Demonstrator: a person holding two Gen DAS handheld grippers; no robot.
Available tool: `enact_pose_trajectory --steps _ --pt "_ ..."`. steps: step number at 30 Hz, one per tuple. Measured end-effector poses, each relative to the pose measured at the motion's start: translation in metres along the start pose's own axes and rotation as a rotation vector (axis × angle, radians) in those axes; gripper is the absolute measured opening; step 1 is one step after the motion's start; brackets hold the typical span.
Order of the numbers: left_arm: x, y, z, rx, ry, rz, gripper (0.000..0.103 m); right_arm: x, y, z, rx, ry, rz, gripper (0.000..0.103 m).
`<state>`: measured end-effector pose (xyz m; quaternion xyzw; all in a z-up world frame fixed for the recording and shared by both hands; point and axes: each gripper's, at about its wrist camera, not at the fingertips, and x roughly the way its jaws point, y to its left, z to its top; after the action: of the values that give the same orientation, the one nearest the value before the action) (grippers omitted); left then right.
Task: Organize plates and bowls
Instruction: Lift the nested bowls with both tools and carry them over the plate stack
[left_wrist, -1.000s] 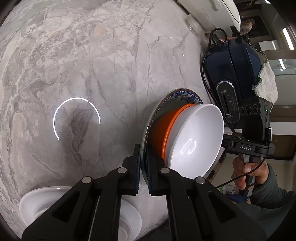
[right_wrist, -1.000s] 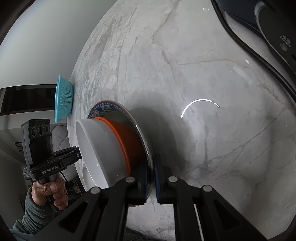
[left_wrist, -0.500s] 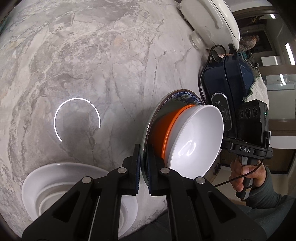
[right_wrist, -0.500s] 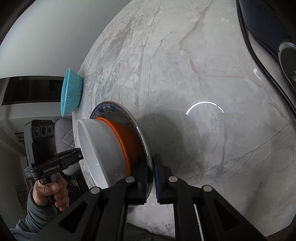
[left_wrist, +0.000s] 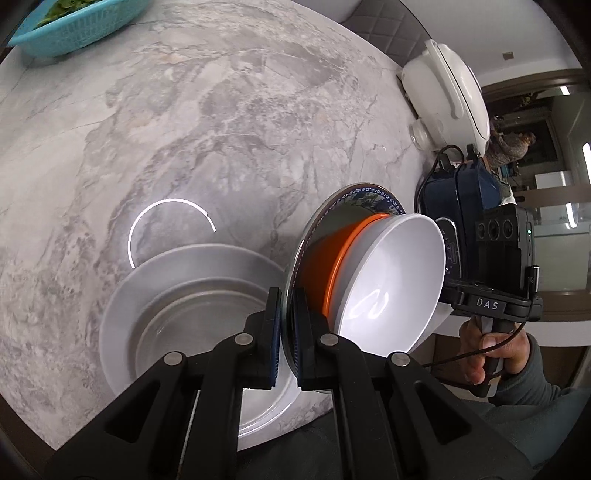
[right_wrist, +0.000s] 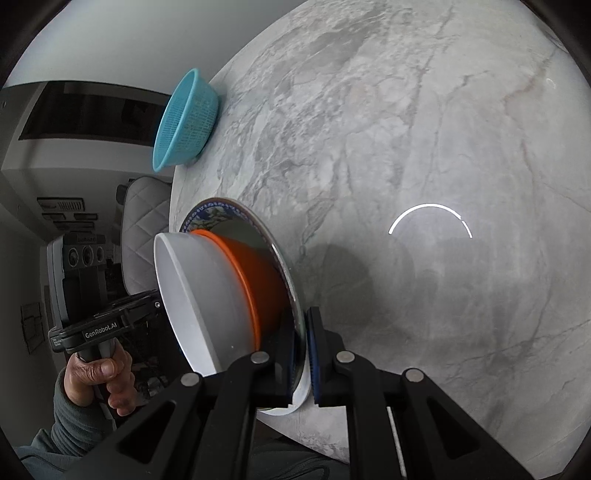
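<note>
Since a second ago, the white plate stack (left_wrist: 122, 317) has come much further into the left wrist view: only a sliver showed at the bottom edge, and it now fills the space just ahead and to the left of the left gripper (left_wrist: 287, 332). A teal basket (left_wrist: 70, 26) has also come into view at the far upper left, and a white appliance (left_wrist: 447, 92) sits more fully in frame to the upper right.

The left gripper's jaws are nearly closed, pinching the rim of the blue-patterned plate (left_wrist: 369, 194), which appears edge-on. The right gripper (right_wrist: 306, 354) clamps the same plate (right_wrist: 210, 216) from the opposite side, its jaws equally narrow. On the plate rides an orange bowl (left_wrist: 321, 266) with a white bowl (left_wrist: 399, 280) nested in it; the right wrist view shows the same orange bowl (right_wrist: 266, 273) and white bowl (right_wrist: 199, 295).

The carried plate hangs above the near edge of the marble table (left_wrist: 221, 129), overlapping the white stack's right side. Ahead of both grippers lies broad open marble (right_wrist: 443, 147); the basket (right_wrist: 184, 122) sits at the table's far rim, and a dark blue appliance (left_wrist: 458, 203) stands to the right of the left gripper.
</note>
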<state>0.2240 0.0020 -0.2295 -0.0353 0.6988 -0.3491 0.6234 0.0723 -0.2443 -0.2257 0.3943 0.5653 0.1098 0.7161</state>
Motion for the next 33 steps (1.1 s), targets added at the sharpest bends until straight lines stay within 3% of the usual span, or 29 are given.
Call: enact_pose_trajectory --steps 8,15,25,33 --pt "-0.036 0.046 -0.051 -0.106 -0.051 0.022 0.002 0.04 0.039 -0.011 -0.09 0.095 0.005 0.011" --pt "-0.042 0.077 -0.08 -0.168 -0.065 0.031 0.002 0.077 0.058 -0.019 -0.129 0.165 -0.005 0.011" --pt "-0.026 0.104 -0.099 -0.212 -0.044 0.032 0.002 0.11 0.062 -0.028 -0.154 0.22 -0.054 0.011" --pt "-0.012 0.106 -0.096 -0.21 -0.028 0.037 0.002 0.118 0.053 -0.027 -0.14 0.224 -0.066 0.01"
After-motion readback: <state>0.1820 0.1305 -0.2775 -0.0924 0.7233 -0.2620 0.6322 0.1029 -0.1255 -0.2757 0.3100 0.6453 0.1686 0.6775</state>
